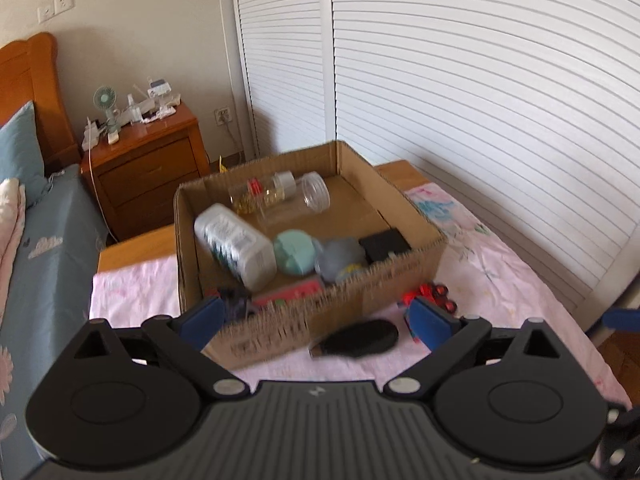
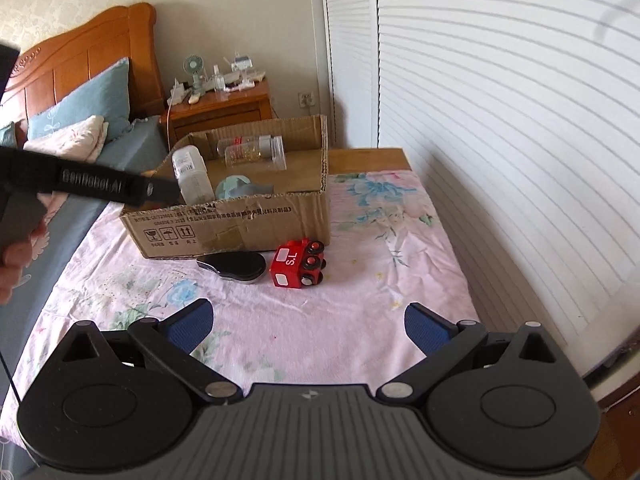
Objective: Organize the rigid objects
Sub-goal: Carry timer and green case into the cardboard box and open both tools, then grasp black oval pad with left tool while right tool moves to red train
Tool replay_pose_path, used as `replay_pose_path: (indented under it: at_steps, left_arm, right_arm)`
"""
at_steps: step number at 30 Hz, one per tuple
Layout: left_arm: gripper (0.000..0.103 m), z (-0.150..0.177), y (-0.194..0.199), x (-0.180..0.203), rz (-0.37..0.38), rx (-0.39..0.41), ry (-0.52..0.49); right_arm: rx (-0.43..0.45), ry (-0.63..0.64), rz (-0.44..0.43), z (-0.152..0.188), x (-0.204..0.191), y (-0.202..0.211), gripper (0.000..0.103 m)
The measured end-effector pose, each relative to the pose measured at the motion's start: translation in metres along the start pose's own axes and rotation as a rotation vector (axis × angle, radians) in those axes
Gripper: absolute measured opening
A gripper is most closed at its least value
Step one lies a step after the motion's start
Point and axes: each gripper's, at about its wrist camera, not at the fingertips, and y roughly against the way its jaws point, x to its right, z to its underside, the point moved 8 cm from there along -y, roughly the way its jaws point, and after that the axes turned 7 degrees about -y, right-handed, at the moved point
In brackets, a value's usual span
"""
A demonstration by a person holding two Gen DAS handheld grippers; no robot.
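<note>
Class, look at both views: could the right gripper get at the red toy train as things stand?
Probably yes. The right gripper is open, and only bare cloth lies between it and the red toy train, which stands outside the cardboard box.

The cardboard box (image 2: 240,216) is matt brown corrugated board with a rough torn rim and a strip of shiny tape, and it sits on a soft pink floral cloth (image 2: 360,320) over a wooden table (image 2: 368,158). Beside it lie a glossy red plastic toy train (image 2: 298,264) and a shiny black brush (image 2: 236,266) (its edge looks silvery). Inside the box, the clear jar (image 1: 296,200) and the white bottle (image 1: 236,244) look like smooth plastic, while the matt black grippers carry textured blue pads (image 2: 426,330).
</note>
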Motion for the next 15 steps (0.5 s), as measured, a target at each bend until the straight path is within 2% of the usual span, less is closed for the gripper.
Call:
replay_pose_path:
  at_steps: [7, 15]
  left_arm:
    - [0.099, 0.034, 0.006, 0.007, -0.039, -0.001, -0.004]
    - [0.099, 0.067, -0.010, 0.004, -0.067, -0.032, 0.033]
  right_arm:
    - [0.047, 0.033, -0.025, 0.002, -0.002, 0.001, 0.103]
    - [-0.001, 0.092, -0.060, 0.008, -0.007, -0.052, 0.103]
